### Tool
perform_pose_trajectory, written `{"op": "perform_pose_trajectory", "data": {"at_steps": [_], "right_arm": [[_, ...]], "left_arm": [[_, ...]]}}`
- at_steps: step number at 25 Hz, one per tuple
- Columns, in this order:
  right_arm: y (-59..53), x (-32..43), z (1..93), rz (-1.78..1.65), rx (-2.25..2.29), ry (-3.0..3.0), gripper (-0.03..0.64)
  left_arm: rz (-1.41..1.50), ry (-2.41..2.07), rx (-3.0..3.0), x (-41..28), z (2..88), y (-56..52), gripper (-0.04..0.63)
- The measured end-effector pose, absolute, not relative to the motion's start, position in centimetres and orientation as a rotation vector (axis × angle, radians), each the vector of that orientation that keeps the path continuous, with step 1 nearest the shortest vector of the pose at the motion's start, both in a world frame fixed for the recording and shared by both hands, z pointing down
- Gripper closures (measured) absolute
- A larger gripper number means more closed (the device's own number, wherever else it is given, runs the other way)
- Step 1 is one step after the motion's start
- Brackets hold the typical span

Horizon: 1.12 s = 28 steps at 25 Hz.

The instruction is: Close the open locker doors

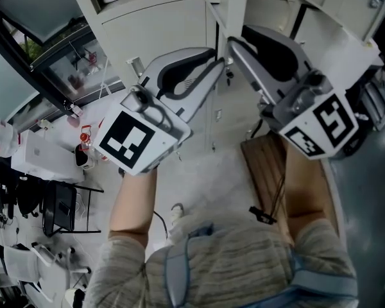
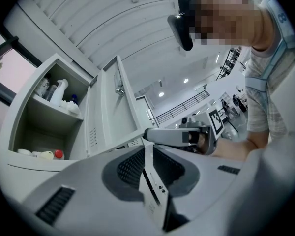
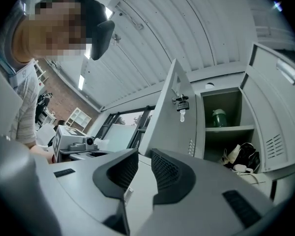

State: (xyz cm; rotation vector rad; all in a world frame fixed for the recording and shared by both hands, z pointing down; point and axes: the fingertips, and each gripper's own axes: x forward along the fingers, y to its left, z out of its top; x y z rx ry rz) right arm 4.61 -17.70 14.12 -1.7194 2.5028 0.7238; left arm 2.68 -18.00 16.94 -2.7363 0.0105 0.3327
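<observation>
An open grey locker door (image 1: 228, 11) stands edge-on between my two grippers in the head view. In the left gripper view the same door (image 2: 113, 107) rises from the jaws, and a thin pale edge of it is pinched between the pads. My left gripper (image 1: 219, 66) (image 2: 146, 154) is shut on that edge. From the other side my right gripper (image 1: 234, 43) (image 3: 143, 156) also has its jaws shut on the door (image 3: 169, 117). A key (image 3: 181, 108) hangs in its lock. Each gripper shows in the other's view.
One open compartment holds bottles (image 2: 56, 92). Another has a green jar (image 3: 218, 117) above a black bag (image 3: 243, 156), with a second open door (image 3: 275, 112) to its right. Below, a brown board (image 1: 269, 165) lies on the floor, and a cluttered desk (image 1: 45, 159) stands at the left.
</observation>
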Motion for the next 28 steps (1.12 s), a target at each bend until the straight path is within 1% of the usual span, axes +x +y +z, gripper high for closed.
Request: {"op": "perform_pose_trajectory", "data": {"at_steps": [14, 28], "right_arm": [[-23.3, -3.3, 14.0, 0.743, -1.966, 2.389, 0.532], [-30.9, -7.5, 14.0, 0.736, -2.048, 2.327, 0.532]], "left_arm": [[0.337, -0.048, -2.731, -5.9, 16.5, -23.4, 0.548], [0.320, -0.058, -2.743, -10.2, 16.4, -30.1, 0.548]]}}
